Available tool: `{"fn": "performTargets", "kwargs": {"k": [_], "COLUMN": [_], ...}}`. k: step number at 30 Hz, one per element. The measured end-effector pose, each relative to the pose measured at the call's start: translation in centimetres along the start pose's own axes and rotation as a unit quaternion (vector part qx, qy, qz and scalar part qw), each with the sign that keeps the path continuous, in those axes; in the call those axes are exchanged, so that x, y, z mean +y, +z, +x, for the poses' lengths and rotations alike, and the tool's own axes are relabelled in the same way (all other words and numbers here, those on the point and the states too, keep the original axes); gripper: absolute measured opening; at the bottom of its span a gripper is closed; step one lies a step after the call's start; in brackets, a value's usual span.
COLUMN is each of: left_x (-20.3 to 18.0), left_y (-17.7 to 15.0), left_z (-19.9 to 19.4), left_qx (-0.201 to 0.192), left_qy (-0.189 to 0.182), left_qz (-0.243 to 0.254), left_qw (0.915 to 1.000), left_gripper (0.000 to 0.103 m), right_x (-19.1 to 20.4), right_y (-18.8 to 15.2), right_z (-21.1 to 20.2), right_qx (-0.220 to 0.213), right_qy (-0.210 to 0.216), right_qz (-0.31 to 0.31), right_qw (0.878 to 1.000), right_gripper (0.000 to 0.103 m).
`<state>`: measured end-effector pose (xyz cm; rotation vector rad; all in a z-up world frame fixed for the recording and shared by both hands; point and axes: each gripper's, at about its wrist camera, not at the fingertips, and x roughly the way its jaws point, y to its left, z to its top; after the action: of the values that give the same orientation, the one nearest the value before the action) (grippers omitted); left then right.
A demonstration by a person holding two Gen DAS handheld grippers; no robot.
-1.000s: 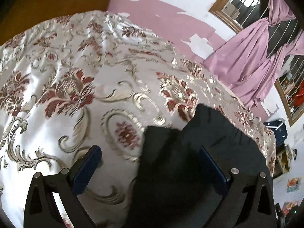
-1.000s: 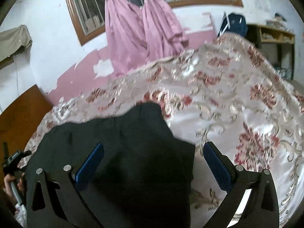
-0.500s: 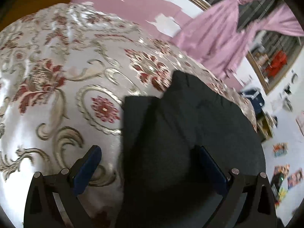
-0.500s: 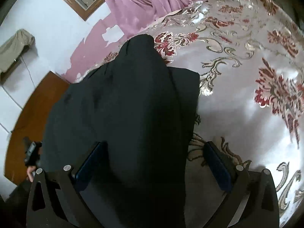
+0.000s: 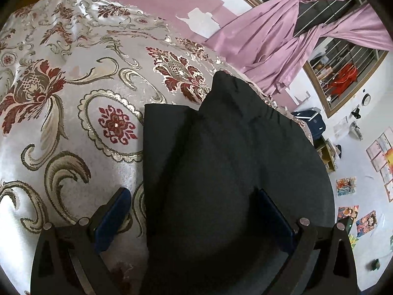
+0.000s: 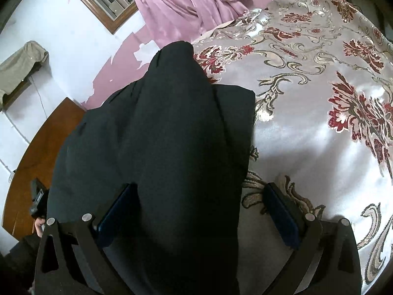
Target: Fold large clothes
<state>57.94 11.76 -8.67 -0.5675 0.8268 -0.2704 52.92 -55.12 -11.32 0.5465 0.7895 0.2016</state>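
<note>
Hand-held gripper [image 5: 194, 218] wide over black garment [image 5: 221, 159]

Left hand-held gripper [image 5: 194, 218] jaws spread wide; right hand-held gripper [image 6: 199, 211] likewise, both angled downward.

Black garment [image 5: 221, 172] lower part cut off btm.

Since a second ago, the black folded fabric garment [image 5: 221, 167] has spread from 5 o'clock to fill the left wrist view's centre, covering more of the silver floral satin bedspread [image 5: 61, 98]. In the right wrist view its peak [image 6: 176, 51] has climbed towards 12 o'clock, now overlapping the pink wall.
</note>
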Motion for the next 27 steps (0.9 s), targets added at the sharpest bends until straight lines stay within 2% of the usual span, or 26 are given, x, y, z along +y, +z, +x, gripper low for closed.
{"fn": "performTargets", "kwargs": {"k": [2, 5, 9, 17, 23, 27], "left_x": [-0.2, -1.0, -2.1, -3.2, -2.9, -2.8], "left_y": [-0.1, -0.4, -0.7, -0.2, -0.7, -0.4], "left_z": [0.0, 0.3, 0.7, 1.6, 1.4, 1.6], "left_qx": [0.004, 0.03, 0.061, 0.086, 0.074, 0.08], "left_qy": [-0.007, -0.034, -0.051, -0.016, -0.026, -0.031], "left_qz": [0.008, 0.036, 0.056, 0.052, 0.052, 0.051], "left_qw": [0.9999, 0.9983, 0.9953, 0.9948, 0.9955, 0.995], "left_gripper": [0.103, 0.103, 0.103, 0.103, 0.103, 0.103], "right_x": [-0.2, -0.3, -0.4, -0.1, 0.3, 0.7], "right_y": [-0.1, -0.5, -0.5, -0.5, -0.3, 0.4], "right_z": [-0.2, -0.3, -0.3, -0.2, 0.0, 0.3], "right_qx": [-0.002, -0.004, -0.006, 0.001, 0.016, 0.046], "right_qy": [0.003, 0.007, 0.009, -0.004, -0.023, -0.036], "right_qz": [0.0, -0.001, -0.003, 0.0, -0.006, 0.009], "right_qw": [1.0, 1.0, 1.0, 1.0, 1.0, 0.998], "right_gripper": [0.102, 0.102, 0.102, 0.102, 0.102, 0.102]}}
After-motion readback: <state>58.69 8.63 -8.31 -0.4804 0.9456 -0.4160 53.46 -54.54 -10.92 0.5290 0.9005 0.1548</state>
